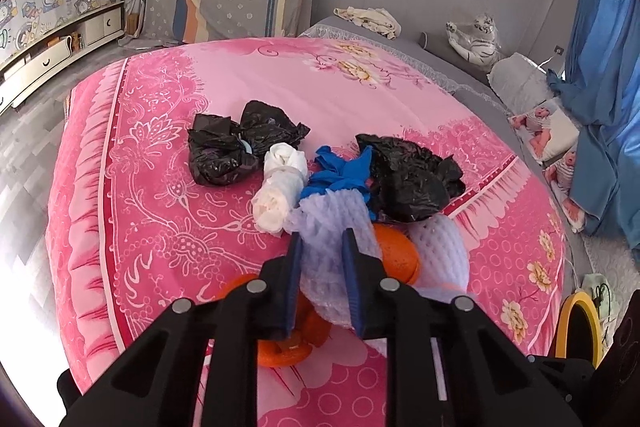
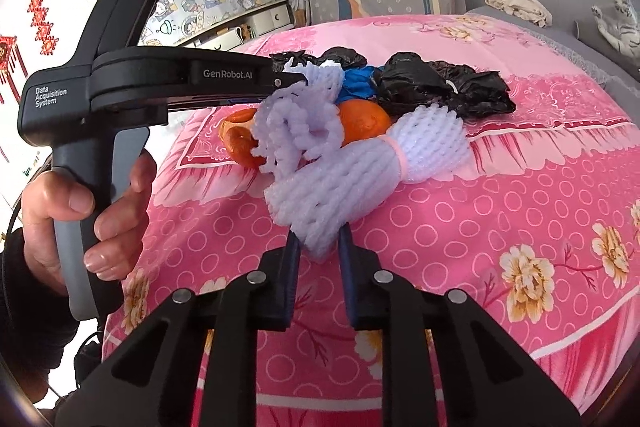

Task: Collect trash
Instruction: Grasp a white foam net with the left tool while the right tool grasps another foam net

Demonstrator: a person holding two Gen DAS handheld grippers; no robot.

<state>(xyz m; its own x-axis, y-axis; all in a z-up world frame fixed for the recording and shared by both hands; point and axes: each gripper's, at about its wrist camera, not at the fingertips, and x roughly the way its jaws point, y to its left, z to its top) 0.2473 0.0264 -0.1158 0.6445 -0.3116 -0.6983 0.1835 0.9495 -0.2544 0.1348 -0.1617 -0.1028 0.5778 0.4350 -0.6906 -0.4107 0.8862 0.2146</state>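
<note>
**Both grippers on foam netting as bed clean-up gets under way**

Two handheld grippers work a heap of trash on a pink floral bedspread (image 1: 132,155). The left gripper (image 1: 322,239) is clamped on a loose lavender foam net (image 1: 332,227); seen from the right wrist, its black body reaches in from the left with the net bunched at its tip. The right gripper (image 2: 319,241) is closed around the near end of a second foam net (image 2: 360,171), a roll cinched with a pink band. Both nets still sit among the pile. Left on the bed: orange peel (image 2: 362,121) between the nets, a blue glove (image 1: 340,171), a white wad (image 1: 280,183) and two black plastic bags (image 1: 236,143) (image 1: 408,183) farther back. No bin shows clearly in either view. By the look of it, collection has barely started: two pieces gripped, nothing yet carried off, and most of the pile untouched.
</note>
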